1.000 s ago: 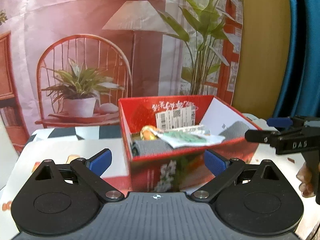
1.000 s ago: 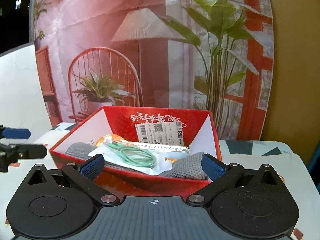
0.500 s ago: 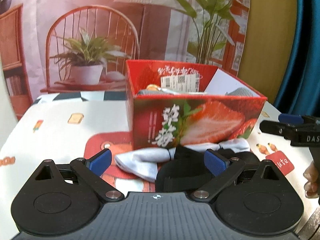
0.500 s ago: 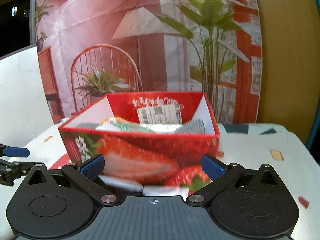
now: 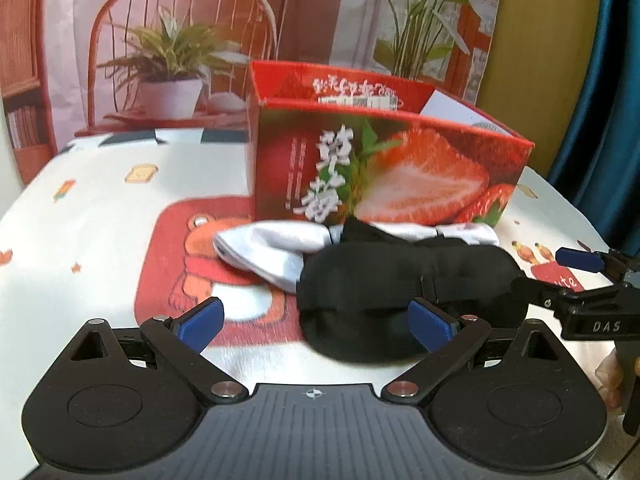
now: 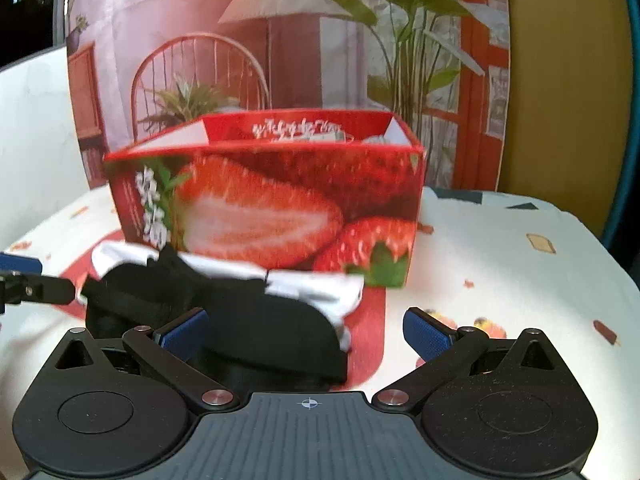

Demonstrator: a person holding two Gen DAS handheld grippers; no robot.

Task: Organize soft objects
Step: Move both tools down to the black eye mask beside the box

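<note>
Both tongs have dropped lower since a second ago: the box's contents, seen from above then, are now almost hidden behind its front wall, and the soft things on the cloth have come into view close ahead.

The left tongs (image 5: 316,322) stand with jaws wide apart, holding nothing. Just beyond their right fingertip (image 5: 430,324) lies a black sleep mask (image 5: 404,280), flat on the tablecloth (image 5: 100,216). Behind the mask, partly under it, is a white sock (image 5: 272,248), stretched along the foot of the red strawberry box (image 5: 384,176); its far end shows past the mask towards the right.

The right tongs (image 6: 304,330) are likewise spread and empty. The mask (image 6: 248,316) sits ahead of their left fingertip (image 6: 184,332) and reaches to about midway between the fingers; the sock (image 6: 316,292) pokes out from behind it, touching the box's (image 6: 272,204) lower edge.

Each tool appears in the other's view: the right one (image 5: 576,276) just off the mask's right end, the left one (image 6: 24,276) near its left end.
</note>
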